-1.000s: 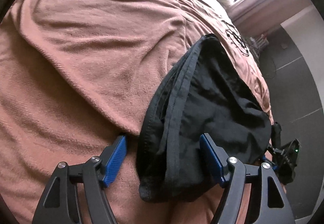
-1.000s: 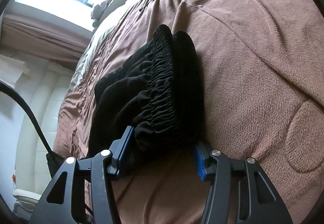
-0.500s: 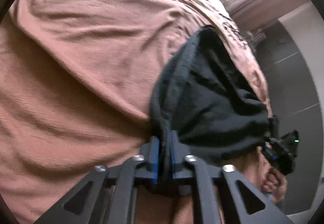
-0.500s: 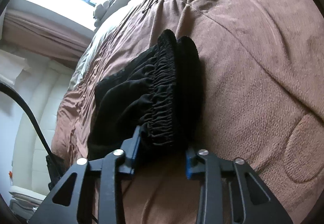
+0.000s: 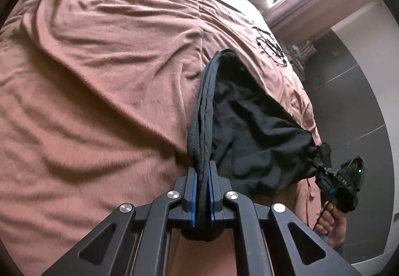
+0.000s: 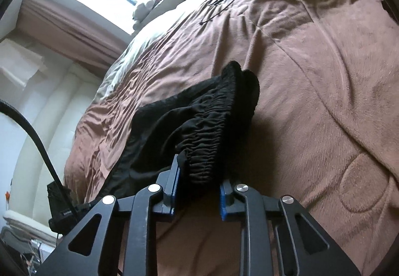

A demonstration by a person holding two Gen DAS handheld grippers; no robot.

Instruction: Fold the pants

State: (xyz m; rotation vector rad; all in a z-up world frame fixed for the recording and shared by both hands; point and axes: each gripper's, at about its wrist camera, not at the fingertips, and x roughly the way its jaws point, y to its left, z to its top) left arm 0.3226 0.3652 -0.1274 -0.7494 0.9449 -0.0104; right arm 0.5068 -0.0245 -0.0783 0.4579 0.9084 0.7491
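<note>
Black pants (image 5: 251, 131) newly clamped and lifted between both jaws.

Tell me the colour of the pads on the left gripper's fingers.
Blue pads, pinching the black pants; clearest in the left wrist view.

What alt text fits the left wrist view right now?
The left gripper is clamped on the hem edge of black pants lying on a rumpled brown blanket. At the right edge, the right gripper holds the pants' other end.
</note>
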